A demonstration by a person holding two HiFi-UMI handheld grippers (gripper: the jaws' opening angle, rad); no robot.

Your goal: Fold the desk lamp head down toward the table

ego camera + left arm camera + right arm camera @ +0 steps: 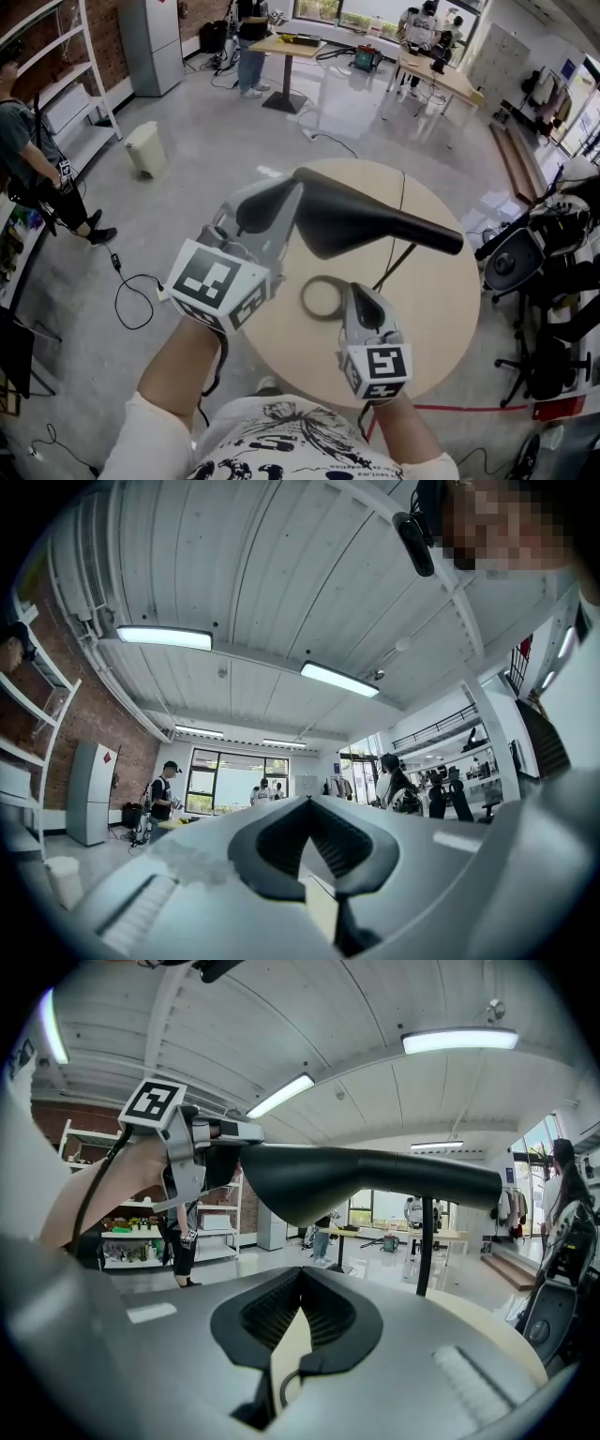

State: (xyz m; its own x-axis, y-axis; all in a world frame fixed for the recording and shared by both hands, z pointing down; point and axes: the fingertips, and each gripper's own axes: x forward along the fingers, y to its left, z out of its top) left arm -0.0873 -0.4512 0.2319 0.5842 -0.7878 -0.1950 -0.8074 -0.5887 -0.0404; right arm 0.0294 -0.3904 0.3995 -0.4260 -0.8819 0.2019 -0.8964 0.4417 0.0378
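A black desk lamp stands on the round beige table [441, 319]. Its long head [375, 220] [375, 1180] lies about level above the tabletop, on a thin arm [392, 253] [427, 1241] rising from a ring base [319, 300]. My left gripper [292, 186] [307, 803] is shut, and its fingers [230, 1131] lie against the top of the head's left end. The left gripper view shows no lamp. My right gripper [354, 289] [300, 1274] is shut with nothing between its pads, its tip low at the ring base's right edge.
Black office chairs [511, 262] crowd the table's right side. A white bin [145, 148] and a loose cable [131, 291] are on the floor at the left. A person [28, 159] stands by shelving at far left. Other people stand at tables [291, 42] at the back.
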